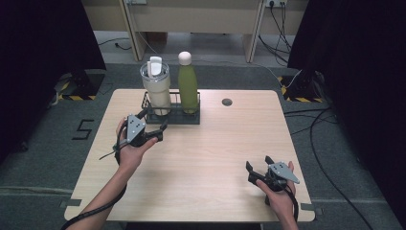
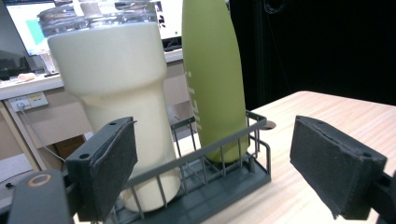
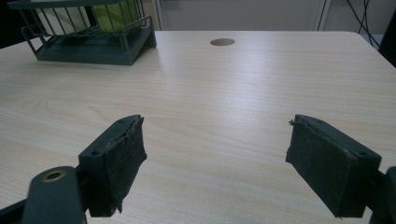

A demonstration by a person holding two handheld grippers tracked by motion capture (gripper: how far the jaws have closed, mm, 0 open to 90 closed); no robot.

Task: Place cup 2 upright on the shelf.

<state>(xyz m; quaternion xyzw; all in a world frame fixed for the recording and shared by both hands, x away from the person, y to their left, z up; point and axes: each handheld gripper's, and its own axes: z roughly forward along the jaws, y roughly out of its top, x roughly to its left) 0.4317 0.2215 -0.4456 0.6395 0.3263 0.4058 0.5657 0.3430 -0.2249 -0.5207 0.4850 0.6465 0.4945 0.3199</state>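
Note:
A dark wire rack (image 1: 173, 118) stands at the back left of the wooden table (image 1: 210, 143). In it stand a cream tumbler (image 1: 158, 91) with a clear lid and a green bottle (image 1: 187, 86) with a pale cap, both upright. My left gripper (image 1: 154, 122) is just in front of the rack's left end, open, with nothing between its pads. In the left gripper view the tumbler (image 2: 116, 84), the bottle (image 2: 212, 70) and the rack's rail (image 2: 210, 150) are close ahead of that gripper (image 2: 215, 163). My right gripper (image 1: 258, 163) rests low near the front right, open and holding nothing.
A round cable hole (image 1: 227, 102) lies in the table top right of the rack, and the right gripper view has it (image 3: 222, 42) far ahead with the rack (image 3: 93, 49) at upper left. Black curtains flank the table. Cables (image 1: 316, 129) trail on the floor at right.

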